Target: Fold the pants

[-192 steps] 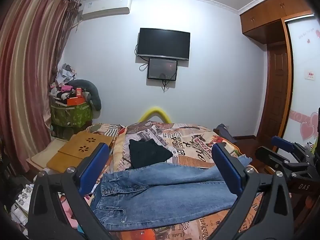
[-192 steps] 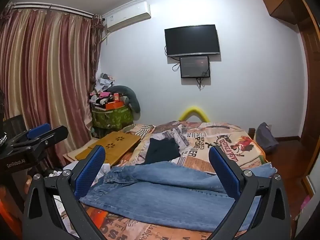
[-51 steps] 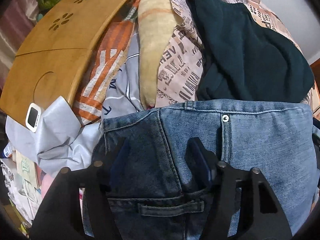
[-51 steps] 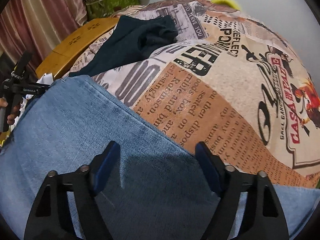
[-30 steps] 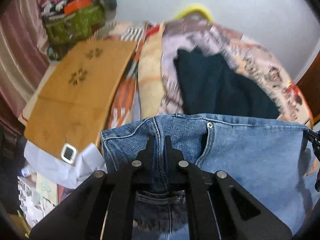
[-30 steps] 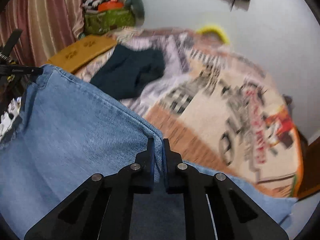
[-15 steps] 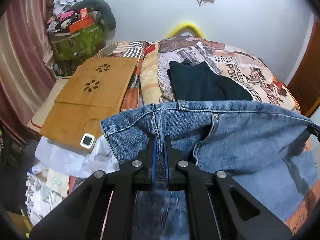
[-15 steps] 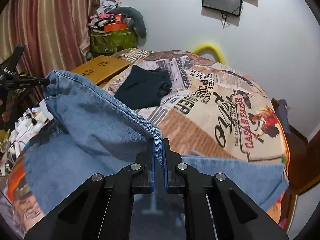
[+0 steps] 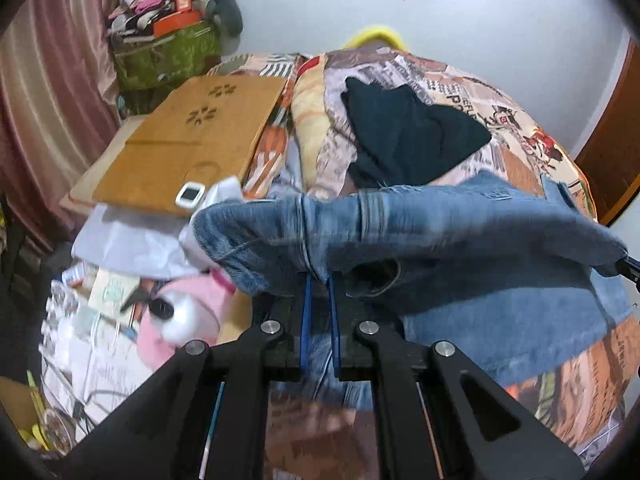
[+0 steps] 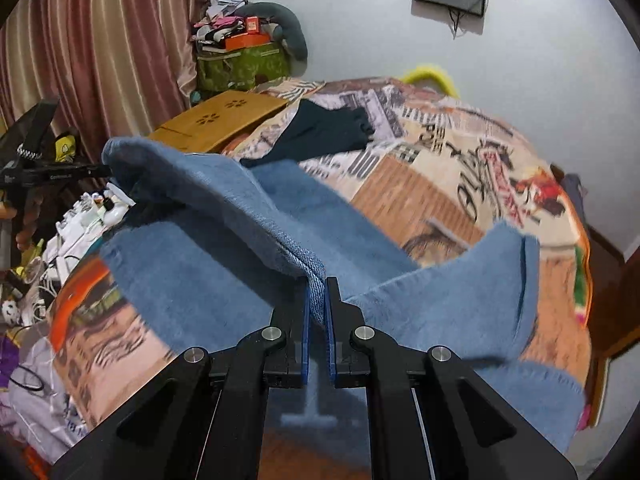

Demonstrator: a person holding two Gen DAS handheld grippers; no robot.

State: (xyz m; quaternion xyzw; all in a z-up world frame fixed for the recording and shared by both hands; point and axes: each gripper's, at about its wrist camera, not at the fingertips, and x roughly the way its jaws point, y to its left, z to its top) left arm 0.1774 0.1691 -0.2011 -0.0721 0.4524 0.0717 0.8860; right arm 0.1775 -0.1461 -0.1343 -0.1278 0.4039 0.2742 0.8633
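The blue jeans [image 9: 460,240] hang lifted above the printed bedspread [image 9: 520,140], stretched between my two grippers. My left gripper [image 9: 318,284] is shut on the waistband end of the jeans. My right gripper [image 10: 318,284] is shut on a folded denim edge of the jeans [image 10: 224,208] further along. The left gripper also shows at the left edge of the right wrist view [image 10: 100,170], holding the far corner. One trouser leg [image 10: 500,300] droops onto the bed at the right. Both views are motion-blurred.
A dark folded garment [image 9: 408,136] lies on the bed behind the jeans. A wooden lap desk [image 9: 192,136] sits at the bed's left side. A pink plush toy [image 9: 184,312], papers and cables clutter the floor on the left. Curtains [image 10: 80,40] hang left.
Both grippers closed on the jeans about a second ago and have lifted them off the bed. The denim now hangs higher and swings, and the leg end has shifted.
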